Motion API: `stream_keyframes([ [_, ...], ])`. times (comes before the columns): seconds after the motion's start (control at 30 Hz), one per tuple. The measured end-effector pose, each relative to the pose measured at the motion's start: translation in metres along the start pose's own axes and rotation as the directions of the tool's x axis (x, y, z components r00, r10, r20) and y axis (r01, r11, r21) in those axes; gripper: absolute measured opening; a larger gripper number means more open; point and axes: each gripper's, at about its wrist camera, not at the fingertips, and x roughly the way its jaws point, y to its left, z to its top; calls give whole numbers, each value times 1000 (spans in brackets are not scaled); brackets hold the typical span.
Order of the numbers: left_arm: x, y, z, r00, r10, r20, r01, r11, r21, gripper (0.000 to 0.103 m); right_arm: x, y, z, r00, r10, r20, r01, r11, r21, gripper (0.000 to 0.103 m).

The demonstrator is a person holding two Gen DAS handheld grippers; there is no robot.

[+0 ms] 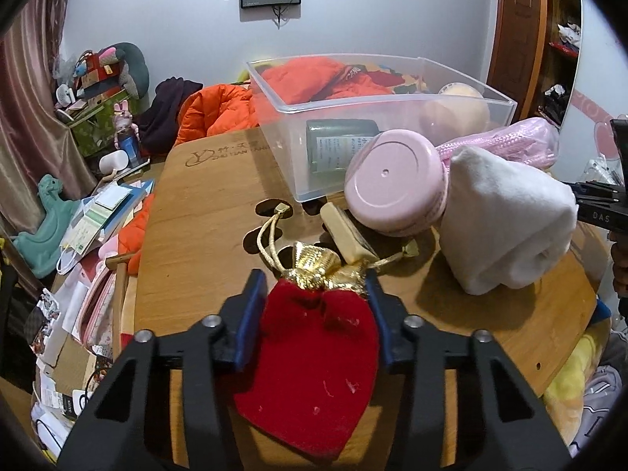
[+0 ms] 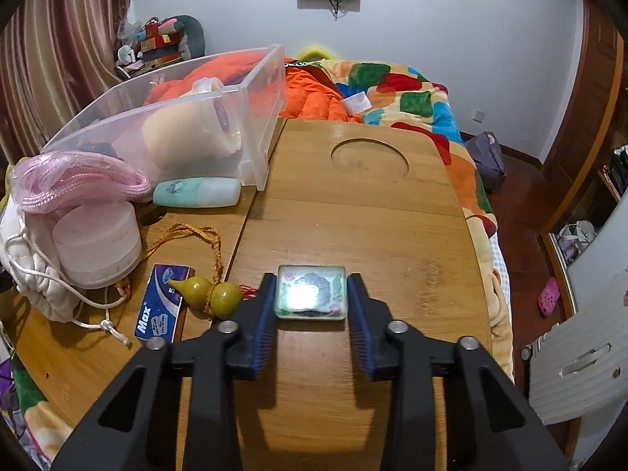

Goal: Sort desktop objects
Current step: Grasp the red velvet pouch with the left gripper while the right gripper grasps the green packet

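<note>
Left gripper [image 1: 314,294]: our blue fingers [image 1: 251,314] bracket the red velvet pouch [image 1: 310,369] at its upper body, just below the gold-trimmed neck [image 1: 318,267]. The pads look pressed into the cloth, so we judge the pouch gripped, though the fisheye leaves the far pad's contact a little unsure.

Pouch, location: it lies on the wooden table [image 1: 204,216], at the near edge, with its gold drawstring [image 1: 269,243] trailing toward the clear plastic bin [image 1: 392,98].

Pouch, handling: we expect it to be light, soft and limp. Velvet should not slip on the pads, but the bag will sag and swing below the hold. The gathered neck is the firmest spot to take it. We cannot tell what is inside.

Right gripper [image 2: 311,294]: our fingers stand on either side of the small glossy block [image 2: 311,292], close against its two side faces. We judge it held or nearly so.

Block, location: on the bare right half of the table, just right of the little gourd charm [image 2: 208,292].

Block, handling: we read it as stiff, smooth and perhaps slippery. A hold square on the flat sides suits it.

Destination: we take the bin to be the likely place, already holding a dark bottle [image 1: 341,143].
</note>
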Motion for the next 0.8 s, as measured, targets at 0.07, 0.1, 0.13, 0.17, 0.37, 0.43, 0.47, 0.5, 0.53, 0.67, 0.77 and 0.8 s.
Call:
stream_keyframes([
  [0.07,-3,1,-2,1000,-3,10,4,1000,-8,38,-1,-1,-1,1000,2,1,-2,1000,3,31],
  [0.1,-6,2,-2,1000,-5,17,6,1000,-12,36,-2,-1,-2,1000,3,0,-3,1000,5,31],
  [0.13,-8,3,-3,1000,-6,21,7,1000,-17,35,-3,-1,-2,1000,7,-1,-7,1000,9,31],
  [0.17,-9,3,-4,1000,-8,22,9,1000,-19,34,-4,-2,-3,1000,13,-3,-13,1000,13,31],
  [0.37,-24,4,-4,998,-4,55,6,999,-38,31,-14,-6,-6,999,32,13,-33,999,33,31],
  [0.43,-31,3,-1,997,-4,75,8,999,-43,31,-20,-6,-5,999,34,28,-35,999,33,31],
  [0.47,-34,3,-1,997,-6,82,10,999,-46,31,-22,-7,-4,999,34,34,-35,999,32,31],
  [0.5,-37,2,1,996,-9,91,13,999,-48,31,-25,-6,-3,998,36,42,-37,999,29,31],
  [0.53,-41,1,2,995,-11,101,16,999,-49,31,-28,-6,-3,998,38,48,-39,999,28,31],
  [0.67,-57,-2,8,989,-21,144,27,999,-43,31,-43,-4,0,996,49,81,-50,999,18,31],
  [0.77,-67,-6,14,985,-33,169,40,998,-43,31,-54,0,2,993,53,103,-54,998,8,31],
  [0.8,-69,-6,16,984,-36,176,44,998,-42,31,-57,1,2,993,54,109,-55,998,6,31],
])
